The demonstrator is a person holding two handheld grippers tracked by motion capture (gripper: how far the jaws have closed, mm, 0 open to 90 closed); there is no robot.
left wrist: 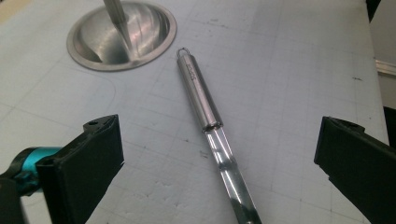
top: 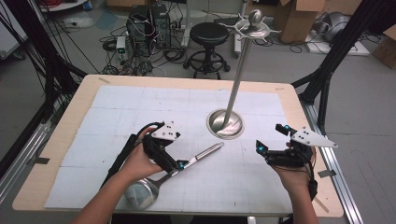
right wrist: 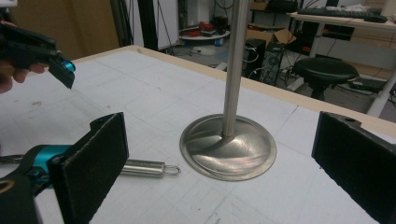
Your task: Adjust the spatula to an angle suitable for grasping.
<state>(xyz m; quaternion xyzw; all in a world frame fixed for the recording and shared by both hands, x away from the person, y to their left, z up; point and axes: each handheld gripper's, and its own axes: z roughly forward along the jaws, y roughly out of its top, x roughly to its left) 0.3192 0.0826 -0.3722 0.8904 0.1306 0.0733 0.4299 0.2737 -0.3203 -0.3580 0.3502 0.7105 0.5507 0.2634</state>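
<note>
A steel ladle [top: 187,163] lies on the white mat, its bowl [top: 141,193] near the front edge and its tubular handle [left wrist: 198,91] pointing at the stand. My left gripper [top: 178,165] is open and hovers over the ladle's shaft; both jaws stand wide on either side without touching it [left wrist: 224,151]. My right gripper [top: 269,137] is open with nothing in it, just right of the stand's round base [top: 225,124]. Seen from the right gripper [right wrist: 224,158], the base [right wrist: 229,147], the pole [right wrist: 233,65], the handle's loop end [right wrist: 152,168] and the left gripper [right wrist: 51,56] lie ahead.
The stand's pole [top: 239,74] rises to a hooked top [top: 254,27]. The mat covers a wooden table [top: 70,112]. Beyond the far edge are a black stool [top: 209,36], computer boxes with cables [top: 144,25] and cardboard boxes [top: 299,21]. A metal rail [top: 341,179] runs along the right.
</note>
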